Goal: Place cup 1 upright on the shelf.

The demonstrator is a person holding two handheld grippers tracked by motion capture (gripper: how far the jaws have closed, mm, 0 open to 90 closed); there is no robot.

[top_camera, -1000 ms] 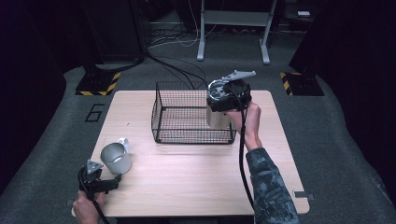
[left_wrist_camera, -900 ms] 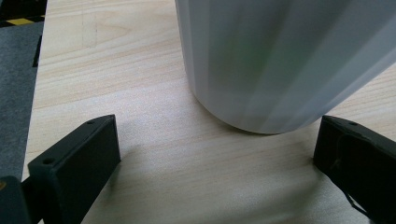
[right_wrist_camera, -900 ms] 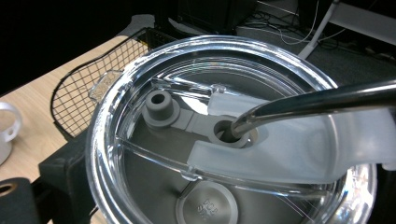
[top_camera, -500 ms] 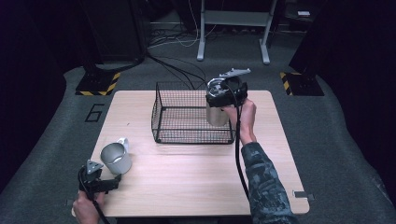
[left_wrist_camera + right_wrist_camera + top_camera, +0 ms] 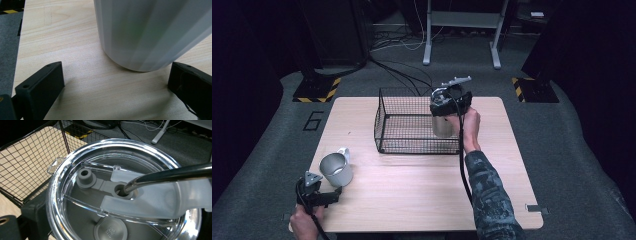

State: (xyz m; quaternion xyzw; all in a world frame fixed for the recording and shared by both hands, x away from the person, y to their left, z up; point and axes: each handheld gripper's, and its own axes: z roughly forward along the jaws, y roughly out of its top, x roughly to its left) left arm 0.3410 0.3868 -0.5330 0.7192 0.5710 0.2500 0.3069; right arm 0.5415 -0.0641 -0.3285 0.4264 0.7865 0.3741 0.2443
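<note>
**Tumbler held over the basket, mug waiting at the near left corner**

In the high view we saw the right gripper [image 5: 443,117] clamped around a steel tumbler [image 5: 441,125], held at the right end of the black wire basket [image 5: 397,125], which stood toward the far edge of the wooden table [image 5: 412,190]. We could not tell whether the tumbler touched the basket floor. The left gripper [image 5: 332,196] lay near the table's near left corner, just beside a metal mug [image 5: 335,170].

In the left gripper view our jaws stood spread wide on either side of the mug [image 5: 145,32], touching nothing, the mug resting on the table [image 5: 62,37].

In the right gripper view we looked down on the tumbler's clear lid [image 5: 82,202], a metal straw [image 5: 170,173] entering its grey opening, the basket [image 5: 32,162] behind at the left
</note>
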